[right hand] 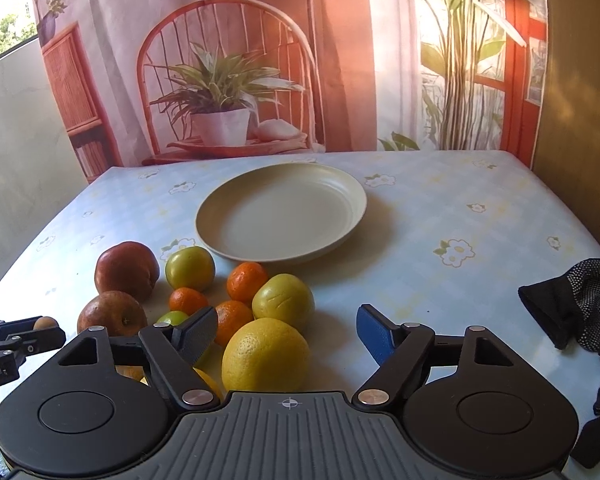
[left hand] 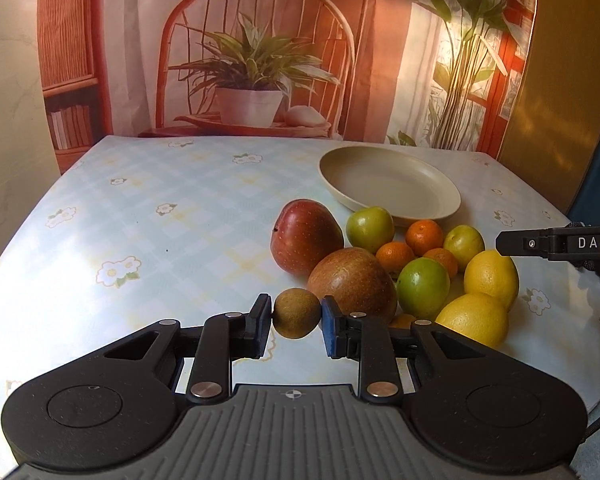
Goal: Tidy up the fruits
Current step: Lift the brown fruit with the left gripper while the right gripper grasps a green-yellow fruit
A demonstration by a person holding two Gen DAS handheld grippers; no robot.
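Note:
My left gripper (left hand: 297, 318) is shut on a small brown round fruit (left hand: 297, 313) and holds it just above the table, left of the fruit pile; it shows at the left edge of the right wrist view (right hand: 24, 336). The pile holds two red apples (left hand: 306, 236), green fruits (left hand: 370, 229), small oranges (left hand: 424, 236) and two yellow citrus (left hand: 491, 274). An empty beige plate (left hand: 440, 184) (right hand: 340, 184) sits behind the pile. My right gripper (right hand: 286, 334) is open above a yellow citrus (right hand: 266, 354); its finger shows in the left wrist view (left hand: 516, 243).
The table wears a light blue flowered cloth (right hand: 440, 208). A printed backdrop (left hand: 260, 40) hangs behind the far edge. A yellow-brown panel (left hand: 560, 80) stands at the right. A black dotted glove (right hand: 580, 300) lies at the right table edge.

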